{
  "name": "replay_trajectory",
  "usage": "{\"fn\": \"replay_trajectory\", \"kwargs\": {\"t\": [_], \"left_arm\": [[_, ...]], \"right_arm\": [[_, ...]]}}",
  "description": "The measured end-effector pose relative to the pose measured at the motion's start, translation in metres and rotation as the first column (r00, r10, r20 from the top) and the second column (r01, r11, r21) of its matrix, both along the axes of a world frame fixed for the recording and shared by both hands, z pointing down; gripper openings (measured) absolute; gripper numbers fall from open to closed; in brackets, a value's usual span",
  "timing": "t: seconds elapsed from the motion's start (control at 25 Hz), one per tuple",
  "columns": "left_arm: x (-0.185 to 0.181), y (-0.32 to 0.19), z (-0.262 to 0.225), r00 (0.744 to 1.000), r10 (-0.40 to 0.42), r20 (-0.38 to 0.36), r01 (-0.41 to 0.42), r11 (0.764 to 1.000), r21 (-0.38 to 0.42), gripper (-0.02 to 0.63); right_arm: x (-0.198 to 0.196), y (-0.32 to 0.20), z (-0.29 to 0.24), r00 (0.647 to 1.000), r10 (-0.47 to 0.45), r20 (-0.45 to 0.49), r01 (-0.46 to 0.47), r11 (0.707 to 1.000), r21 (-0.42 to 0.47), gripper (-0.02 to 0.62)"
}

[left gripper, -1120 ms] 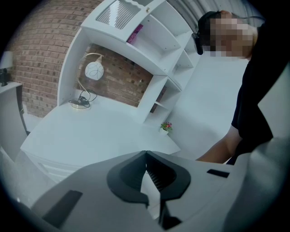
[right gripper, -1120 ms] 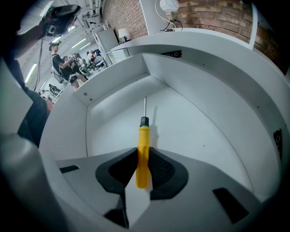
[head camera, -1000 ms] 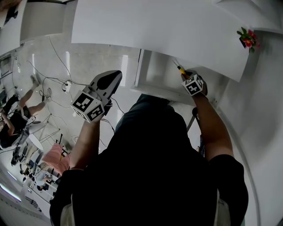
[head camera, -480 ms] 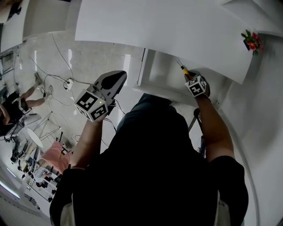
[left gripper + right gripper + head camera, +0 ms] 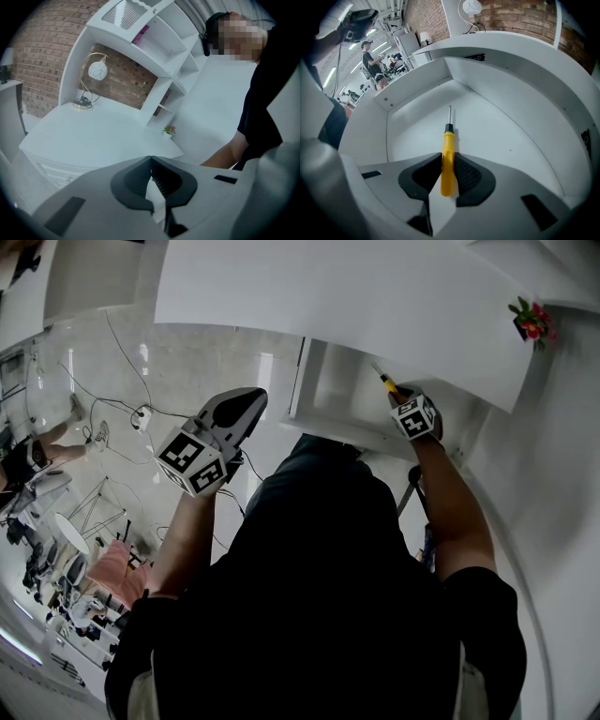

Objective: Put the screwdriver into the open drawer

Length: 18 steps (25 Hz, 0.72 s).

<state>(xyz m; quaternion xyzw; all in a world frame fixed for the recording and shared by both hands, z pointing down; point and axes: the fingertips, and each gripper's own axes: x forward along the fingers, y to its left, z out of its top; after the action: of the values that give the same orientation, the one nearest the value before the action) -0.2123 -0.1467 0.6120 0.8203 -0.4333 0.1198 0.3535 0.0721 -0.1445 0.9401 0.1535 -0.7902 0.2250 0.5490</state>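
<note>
the right gripper (image 5: 448,166) clamps its fingers on the screwdriver (image 5: 448,145), tip over the open drawer (image 5: 501,136) for release; the left gripper (image 5: 151,164), fingers together, hangs aside.

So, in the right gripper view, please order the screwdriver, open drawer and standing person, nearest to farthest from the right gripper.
1. Screwdriver, in the jaws of the right gripper.
2. Open drawer, just ahead, around it.
3. Standing person, far off, upper left.

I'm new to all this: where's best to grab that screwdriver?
Grip the screwdriver by its thick yellow handle, from the butt end, as the right tongs do: the thin shaft points away and would likely slip.
</note>
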Motion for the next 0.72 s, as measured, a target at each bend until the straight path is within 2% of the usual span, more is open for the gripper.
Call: {"fn": "replay_trajectory", "kwargs": {"t": [0.44, 0.72], "left_arm": [[0.001, 0.011, -0.009, 1.000, 0.003, 0.003, -0.003, 1.000, 0.021, 0.017], [0.007, 0.021, -0.022, 1.000, -0.002, 0.010, 0.002, 0.999, 0.048, 0.017]], "right_arm": [[-0.003, 0.002, -0.004, 1.000, -0.002, -0.006, 0.002, 1.000, 0.004, 0.135], [-0.005, -0.003, -0.021, 0.999, 0.035, 0.035, -0.036, 0.999, 0.037, 0.139]]}}
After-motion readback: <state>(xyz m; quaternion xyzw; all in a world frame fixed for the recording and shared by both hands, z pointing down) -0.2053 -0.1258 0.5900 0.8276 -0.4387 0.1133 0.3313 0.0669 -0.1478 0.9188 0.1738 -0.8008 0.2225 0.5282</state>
